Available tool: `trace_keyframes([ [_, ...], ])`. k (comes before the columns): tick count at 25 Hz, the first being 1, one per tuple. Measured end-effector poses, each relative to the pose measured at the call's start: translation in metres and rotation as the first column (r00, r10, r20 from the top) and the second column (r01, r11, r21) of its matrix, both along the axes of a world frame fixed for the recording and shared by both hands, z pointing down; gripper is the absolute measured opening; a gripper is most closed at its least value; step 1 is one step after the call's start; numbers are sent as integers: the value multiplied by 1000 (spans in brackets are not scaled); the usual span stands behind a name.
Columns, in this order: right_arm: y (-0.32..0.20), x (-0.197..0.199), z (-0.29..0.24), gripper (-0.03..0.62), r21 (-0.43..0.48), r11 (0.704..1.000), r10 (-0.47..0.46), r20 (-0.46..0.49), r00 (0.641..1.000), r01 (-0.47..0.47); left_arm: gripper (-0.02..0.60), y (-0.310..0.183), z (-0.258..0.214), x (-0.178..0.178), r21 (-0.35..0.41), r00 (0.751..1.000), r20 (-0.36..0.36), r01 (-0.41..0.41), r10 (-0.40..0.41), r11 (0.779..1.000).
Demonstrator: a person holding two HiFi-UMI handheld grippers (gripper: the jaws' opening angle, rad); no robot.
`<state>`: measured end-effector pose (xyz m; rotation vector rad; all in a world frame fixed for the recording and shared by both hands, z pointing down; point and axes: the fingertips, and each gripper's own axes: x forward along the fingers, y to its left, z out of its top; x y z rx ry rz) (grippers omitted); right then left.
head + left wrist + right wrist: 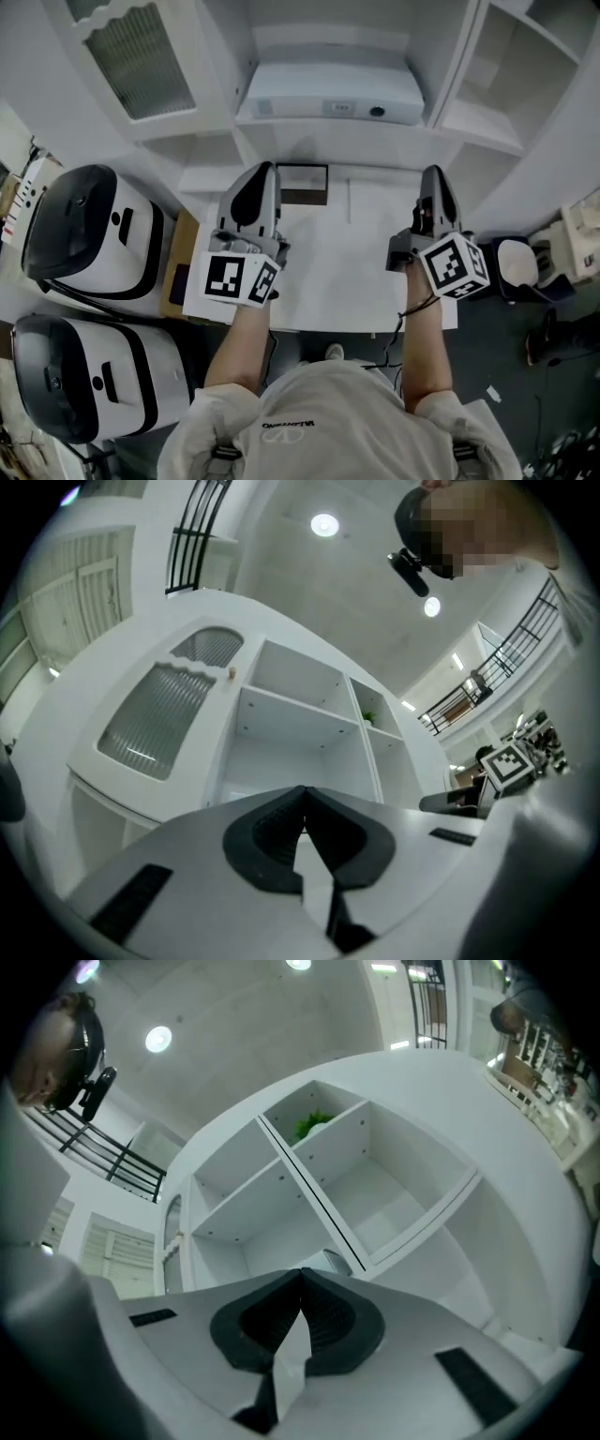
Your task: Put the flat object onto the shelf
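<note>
Behind the white surface [347, 272] stands a white shelf [473, 127], and the top edge of the head view cuts off most of it. On its low middle board lies the flat white box [328, 94], with a dark round spot on its front side. What kind of box it is, I cannot tell. It lies beyond both claws and neither one touches it. In the right gripper view a small grey shape [336, 1262] shows just above the jaws, and I cannot identify it.

The left claw [270, 169] is clenched, its two dark jaws pressed together with nothing between them. The right claw [433, 173] is clenched in the same way and holds nothing. Both point toward the shelf, above the surface and well apart from each other.

Just beside the tip of the left claw a dark framed panel [302, 183] lies on the surface. Its left edge meets the claw in the picture, so I cannot tell if they touch.

One upper compartment holds a green plant [314, 1124]. A door [141, 56] with ribbed glass closes the left compartment and hides what is inside. Two rounded white and black appliances [89, 230] stand at the left, closed, so their contents do not show. The nearer one is partly cut off by the frame.
</note>
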<state>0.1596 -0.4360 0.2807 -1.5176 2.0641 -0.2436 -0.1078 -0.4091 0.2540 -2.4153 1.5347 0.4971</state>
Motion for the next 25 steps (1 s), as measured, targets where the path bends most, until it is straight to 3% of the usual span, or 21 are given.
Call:
trace_keyframes([
  [8, 45, -1, 8, 11, 71, 997, -26, -120, 992, 35, 5, 51, 24, -44, -60, 999, 7, 37, -37, 998],
  [25, 72, 18, 26, 9, 51, 998, -19, -134, 991, 26, 5, 67, 39, -61, -86, 998, -47, 33, -38, 996],
])
